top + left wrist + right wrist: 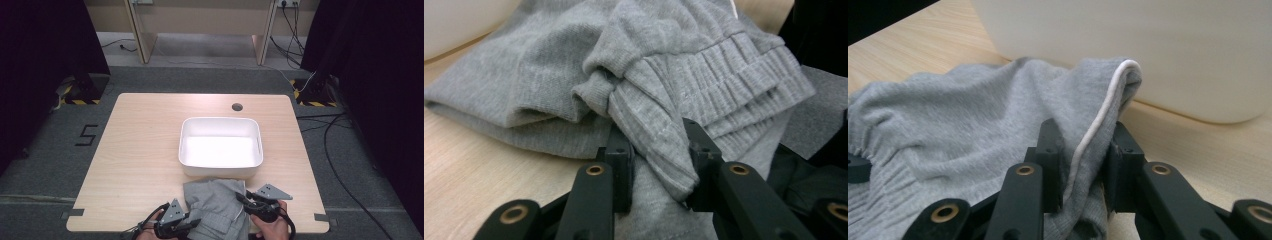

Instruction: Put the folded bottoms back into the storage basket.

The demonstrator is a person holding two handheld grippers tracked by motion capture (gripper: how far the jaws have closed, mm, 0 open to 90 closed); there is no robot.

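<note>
Table [135, 150] wood, white tub [220, 169] mid, empty. Grey garment [216, 205] bunched at near edge, touching tub's front wall, likely staged for tub. Left gripper [192, 223] pinching ribbed waistband fold; right gripper [241, 200] clamped on white-piped edge, probably for two-point lift.

A tub [220, 145] sits on the table [140, 150] right of centre. A garment [215, 207] lies between the tub and the near edge, touching the tub's near wall. The left tool [192, 223] clamps the garment's left side, the right tool [242, 200] its right.
</note>
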